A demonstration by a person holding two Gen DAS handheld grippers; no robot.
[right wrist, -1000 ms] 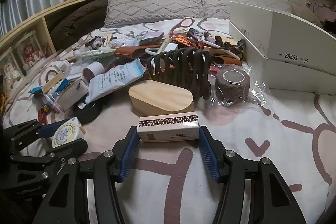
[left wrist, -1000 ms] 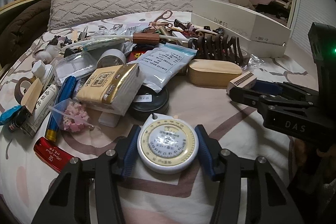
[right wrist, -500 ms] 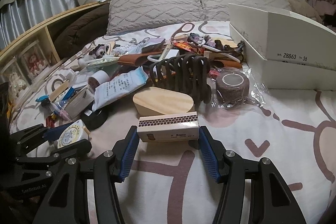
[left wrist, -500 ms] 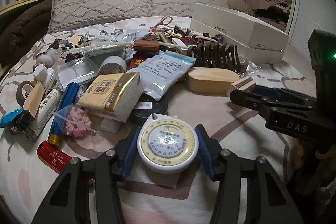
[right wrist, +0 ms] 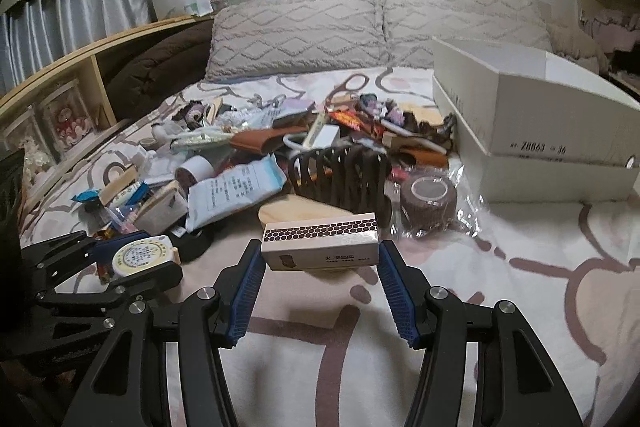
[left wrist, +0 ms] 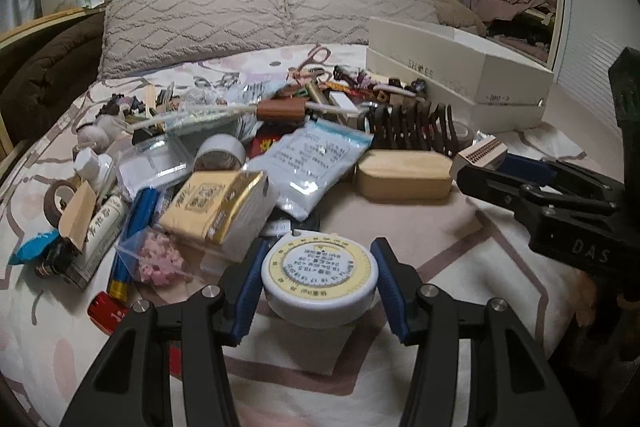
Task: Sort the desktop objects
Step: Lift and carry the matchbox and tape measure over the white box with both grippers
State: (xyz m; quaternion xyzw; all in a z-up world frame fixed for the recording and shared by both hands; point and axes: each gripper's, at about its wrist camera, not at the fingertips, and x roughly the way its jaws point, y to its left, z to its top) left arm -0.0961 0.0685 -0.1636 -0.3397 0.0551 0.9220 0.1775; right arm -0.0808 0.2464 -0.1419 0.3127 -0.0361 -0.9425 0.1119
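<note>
Between the blue-padded jaws of the left gripper (left wrist: 318, 285), a round white tape measure with a yellow dial (left wrist: 320, 281) stays clamped; the right gripper (right wrist: 320, 265) grips a pale rectangular matchbox (right wrist: 320, 241). Both have risen off the patterned bedsheet (right wrist: 500, 291), the clutter now lower, at 12 o'clock, so carrying toward the white shoebox (right wrist: 532, 139) at 2 o'clock seems next.

A: What sort of place?

B: Home, bedroom def. Two quilted pillows (left wrist: 280, 11) at the head of a bed (right wrist: 500, 307) w/ patterned sheet.

A: Anything else?

B: Brown duvet (right wrist: 160, 67) bunched by a wooden shelf unit (right wrist: 60, 95), curtains (right wrist: 80, 15) behind. Clothes piled in an open closet (left wrist: 512, 7). White shoe box (right wrist: 540, 131) and misc household clutter (left wrist: 224, 155) on the bed.
</note>
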